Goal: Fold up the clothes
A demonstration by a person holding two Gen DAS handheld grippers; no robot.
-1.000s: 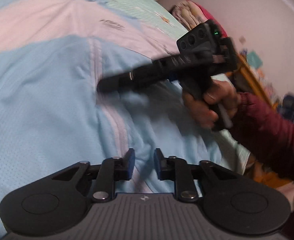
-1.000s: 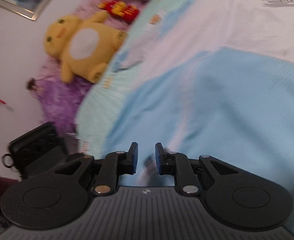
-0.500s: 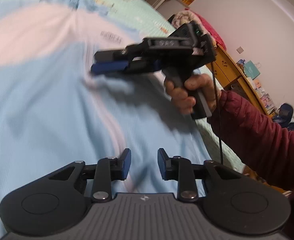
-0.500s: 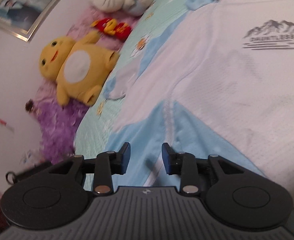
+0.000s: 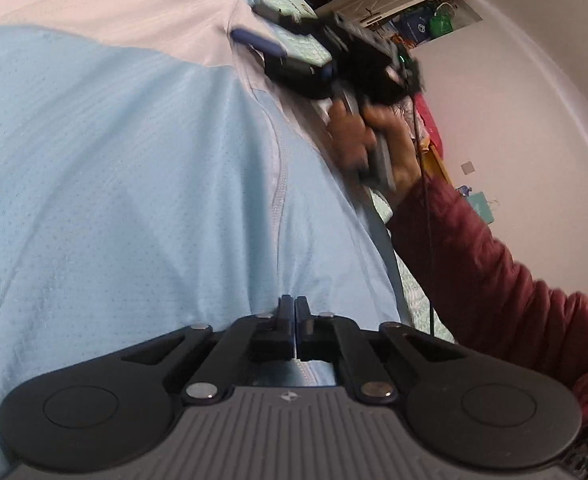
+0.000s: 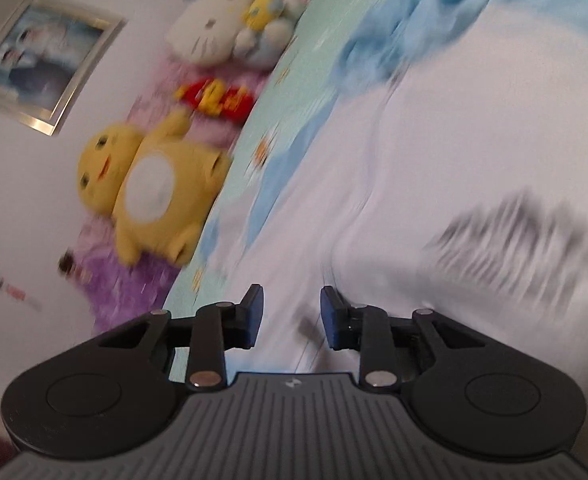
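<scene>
Left gripper (image 5: 295, 310) low on the light-blue and white shirt (image 5: 133, 168) spread across the bed (image 6: 294, 92), jaws pinched together on a fold of its blue fabric; right gripper (image 6: 291, 306) over the white part (picture smeared), jaws apart and closing, pressing nothing.

The shirt (image 5: 133, 184) is pale sky blue with a tiny dotted mesh weave, turning white toward 12 o'clock, with a blurry grey print (image 6: 522, 240) at 3 o'clock in the right wrist view. The bedsheet (image 6: 289, 92) is mint green with little orange-and-white daisies. At 9 o'clock there's a yellow plush (image 6: 149, 196) with a white belly; a white cat plush (image 6: 213, 32) sits at 11. The sleeve (image 5: 490, 276) is maroon. Both grippers are black with blue pads (image 6: 255, 312).
</scene>
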